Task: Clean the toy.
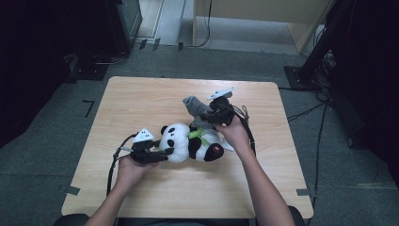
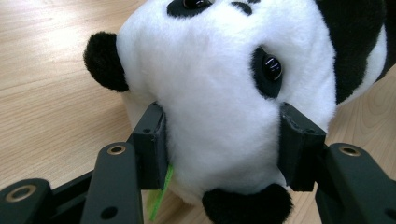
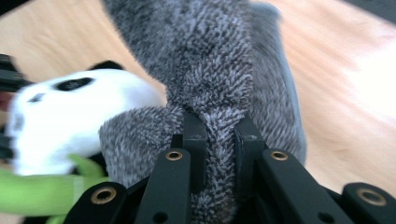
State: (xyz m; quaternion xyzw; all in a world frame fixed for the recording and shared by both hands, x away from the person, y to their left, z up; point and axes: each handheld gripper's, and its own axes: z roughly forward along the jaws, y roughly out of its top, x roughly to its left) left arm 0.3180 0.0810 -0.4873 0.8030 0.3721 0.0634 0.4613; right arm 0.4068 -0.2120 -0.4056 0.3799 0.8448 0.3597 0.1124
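Note:
A black-and-white plush panda (image 1: 190, 143) with a green leaf (image 1: 195, 133) on its chest lies on its back on the wooden table (image 1: 141, 103). My left gripper (image 1: 162, 153) is shut on the panda's head (image 2: 224, 102), one pad pressing each side of it. My right gripper (image 1: 209, 115) is shut on a fuzzy grey cloth (image 1: 195, 106), held just above the panda's belly. The grey cloth (image 3: 219, 79) is pinched between the two jaws and stands up from them, with the panda (image 3: 70, 112) blurred at the left.
The table's far half and near edge are bare wood. Cables (image 1: 306, 110) run over the grey carpet at the right. Dark equipment (image 1: 108, 28) stands beyond the table at the left, and a light wooden cabinet (image 1: 263, 19) stands behind.

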